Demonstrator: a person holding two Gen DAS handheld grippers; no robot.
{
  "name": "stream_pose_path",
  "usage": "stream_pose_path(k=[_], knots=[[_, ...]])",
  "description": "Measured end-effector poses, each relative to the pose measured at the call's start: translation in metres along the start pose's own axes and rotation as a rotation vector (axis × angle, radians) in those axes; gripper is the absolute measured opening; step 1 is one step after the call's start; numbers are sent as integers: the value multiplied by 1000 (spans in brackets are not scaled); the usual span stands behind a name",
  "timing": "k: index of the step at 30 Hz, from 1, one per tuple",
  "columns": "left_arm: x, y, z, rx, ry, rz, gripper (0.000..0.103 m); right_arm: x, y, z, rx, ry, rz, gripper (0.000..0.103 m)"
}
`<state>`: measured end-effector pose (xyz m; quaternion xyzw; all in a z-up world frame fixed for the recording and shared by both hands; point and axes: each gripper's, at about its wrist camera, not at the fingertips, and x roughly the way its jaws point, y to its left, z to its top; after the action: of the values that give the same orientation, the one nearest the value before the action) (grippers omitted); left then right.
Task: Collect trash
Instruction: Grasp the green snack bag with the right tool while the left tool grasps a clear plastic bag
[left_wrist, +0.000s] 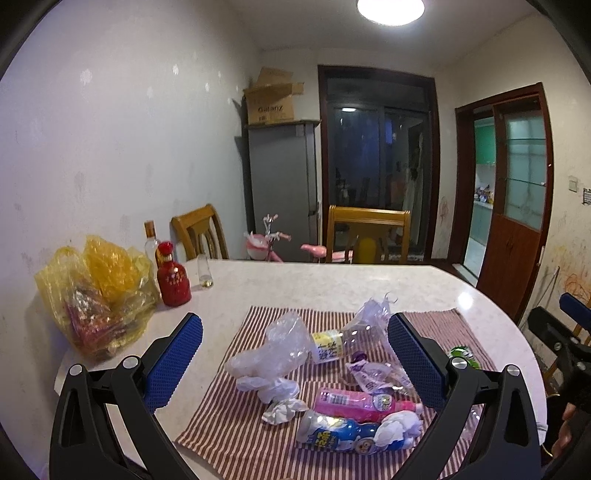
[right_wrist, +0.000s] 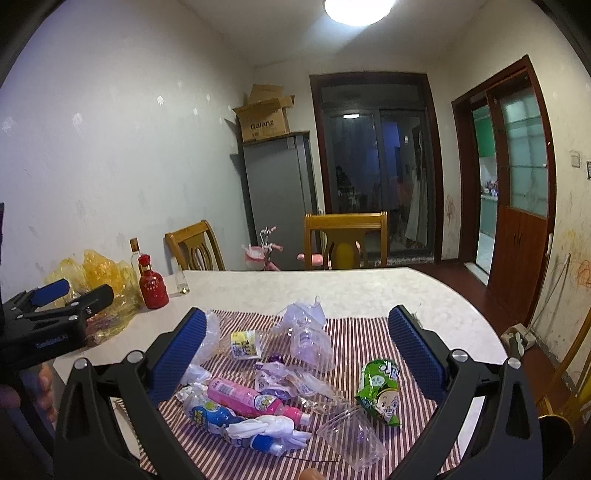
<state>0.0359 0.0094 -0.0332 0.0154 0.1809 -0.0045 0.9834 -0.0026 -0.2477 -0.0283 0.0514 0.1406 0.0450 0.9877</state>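
Trash lies on a red-striped placemat (left_wrist: 236, 435) (right_wrist: 362, 332): a pink bottle (left_wrist: 364, 400) (right_wrist: 245, 398), a blue-and-white bottle (left_wrist: 343, 432) (right_wrist: 218, 415), crumpled clear plastic bags (left_wrist: 277, 350) (right_wrist: 308, 338), white tissue (left_wrist: 282, 404), a green snack packet (right_wrist: 380, 391) and a clear plastic cup (right_wrist: 351, 437). My left gripper (left_wrist: 295, 363) is open above the pile, holding nothing. My right gripper (right_wrist: 297, 352) is open above the same pile, holding nothing. Each gripper shows at the edge of the other's view.
A yellow plastic bag (left_wrist: 96, 295), a red bottle (left_wrist: 173, 280), a clear bottle (left_wrist: 150, 240) and a small glass (left_wrist: 204, 271) stand at the table's back left. Two wooden chairs (left_wrist: 369, 234) stand behind the marble table (left_wrist: 332, 284). A fridge stands beyond (left_wrist: 282, 177).
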Motion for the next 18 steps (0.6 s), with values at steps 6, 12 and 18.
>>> stream_pose_path(k=[6, 12, 18], knots=[[34, 3, -9, 1, 63, 8, 97, 31, -20, -1, 12, 110, 8, 99], [71, 9, -25, -7, 139, 2, 97, 66, -86, -9, 184, 249, -26, 99], [98, 18, -37, -4, 180, 35, 97, 100, -124, -36, 262, 395, -81, 99]])
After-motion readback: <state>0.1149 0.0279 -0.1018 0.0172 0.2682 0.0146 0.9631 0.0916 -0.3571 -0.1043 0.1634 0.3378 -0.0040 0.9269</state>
